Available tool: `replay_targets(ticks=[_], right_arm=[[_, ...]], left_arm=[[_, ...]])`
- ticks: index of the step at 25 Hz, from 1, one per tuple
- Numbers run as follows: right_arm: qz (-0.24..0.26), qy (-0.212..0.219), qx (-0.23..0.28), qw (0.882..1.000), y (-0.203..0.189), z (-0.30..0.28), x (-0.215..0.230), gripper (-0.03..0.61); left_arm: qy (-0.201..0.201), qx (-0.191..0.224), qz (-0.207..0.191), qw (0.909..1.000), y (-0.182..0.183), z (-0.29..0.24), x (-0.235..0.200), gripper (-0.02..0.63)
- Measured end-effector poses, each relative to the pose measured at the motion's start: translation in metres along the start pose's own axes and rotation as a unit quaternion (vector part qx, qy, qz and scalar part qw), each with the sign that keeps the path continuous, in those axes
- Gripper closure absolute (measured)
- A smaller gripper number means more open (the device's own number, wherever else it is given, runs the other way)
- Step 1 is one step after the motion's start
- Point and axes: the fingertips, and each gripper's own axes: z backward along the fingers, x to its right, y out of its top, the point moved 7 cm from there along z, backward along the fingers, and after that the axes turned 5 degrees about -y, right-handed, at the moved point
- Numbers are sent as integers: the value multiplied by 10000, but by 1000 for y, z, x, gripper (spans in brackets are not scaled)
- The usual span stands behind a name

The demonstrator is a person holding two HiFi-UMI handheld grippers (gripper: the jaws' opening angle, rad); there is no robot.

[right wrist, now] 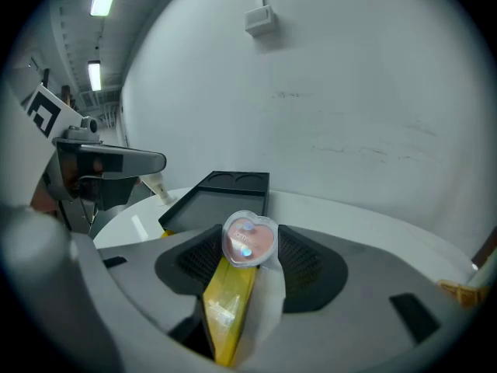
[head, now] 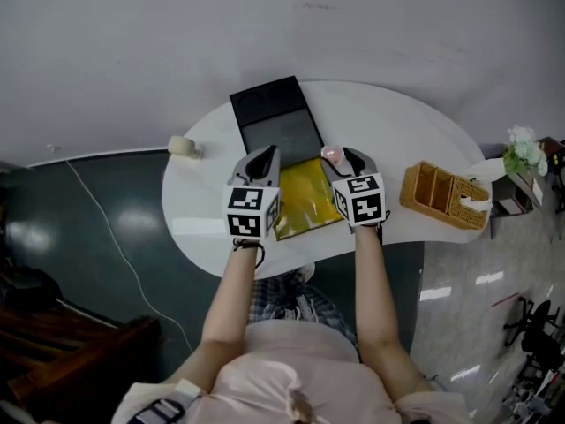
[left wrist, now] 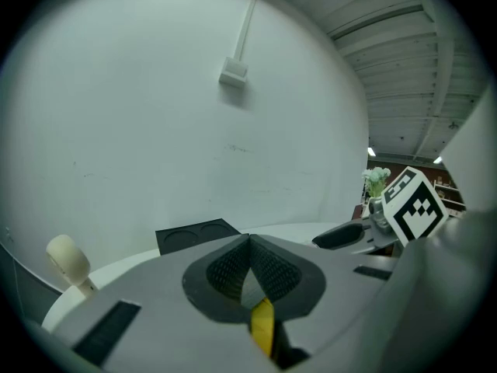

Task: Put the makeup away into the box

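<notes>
The black box [head: 274, 117] lies open at the back of the white table [head: 388, 122], and it also shows ahead in the gripper views [left wrist: 194, 233] [right wrist: 225, 196]. A yellow pouch [head: 309, 197] lies in front of it, between my two grippers. My right gripper [head: 340, 155] [right wrist: 248, 243] is shut on a pink heart-shaped compact [head: 332, 155] [right wrist: 248, 241], held above the pouch [right wrist: 229, 301]. My left gripper [head: 265, 153] [left wrist: 248, 243] is at the pouch's left edge. Its pads meet at the tips, and a strip of the yellow pouch [left wrist: 262, 325] shows between them.
A wicker organiser [head: 446, 197] stands at the table's right end. A small cream object [head: 183, 147] sits at the table's left edge. Past the right end is a small stand with flowers [head: 525, 148]. The floor behind the table is grey.
</notes>
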Motion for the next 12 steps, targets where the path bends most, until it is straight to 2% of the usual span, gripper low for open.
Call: replay_targets(ticks=[12], right_arm=[[430, 714, -517, 9952, -29, -23, -84, 337]], left_arm=[[264, -311, 337, 9986, -56, 34, -22, 588]])
